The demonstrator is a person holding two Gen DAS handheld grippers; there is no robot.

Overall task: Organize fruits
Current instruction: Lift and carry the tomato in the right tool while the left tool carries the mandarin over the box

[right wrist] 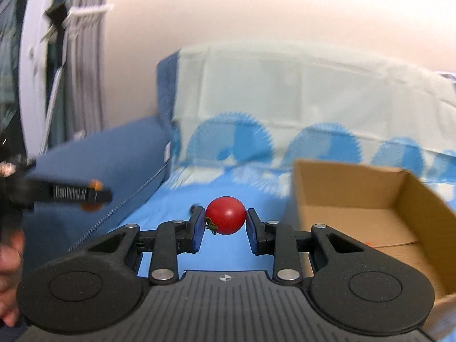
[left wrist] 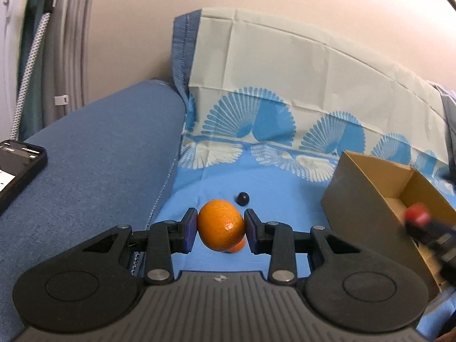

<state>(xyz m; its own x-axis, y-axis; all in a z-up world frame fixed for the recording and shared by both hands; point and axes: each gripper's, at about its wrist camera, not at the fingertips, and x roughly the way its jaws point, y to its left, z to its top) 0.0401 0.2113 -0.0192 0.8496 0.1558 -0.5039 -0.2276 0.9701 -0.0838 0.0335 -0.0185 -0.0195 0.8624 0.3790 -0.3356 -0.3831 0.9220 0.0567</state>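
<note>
Between the 2 blue pads of the left gripper (left wrist: 221, 229) an orange mandarin (left wrist: 221, 228) is clamped across its widest part, both pads pressed to the peel, so these jaws are closed on the fruit. A second, smaller orange fruit (left wrist: 238, 246) is partly seen just below and behind it, lying on the blue patterned cloth (left wrist: 273, 182). The right gripper (right wrist: 226, 219) is closed on a red tomato (right wrist: 225, 215), which is held at its middle with the stem turned toward the left pad. The mandarin is judged light and fairly firm, with a slightly yielding, dimpled peel that offers good purchase; a hold across its equator is considered soundest. The tomato is judged smooth, slippery and easily bruised, so only gentle pressure across its broadest part is advised. Farther out, a small dark round fruit (left wrist: 243, 198) is seen on the cloth beyond the mandarin. An open cardboard box (right wrist: 356, 199) stands to the right of both grippers, and the tomato appears close to its near wall; it is taken as the likely place for the fruit. A blue cushion (left wrist: 99, 148) lies at the left, with a phone (left wrist: 17, 171) resting on it.
</note>
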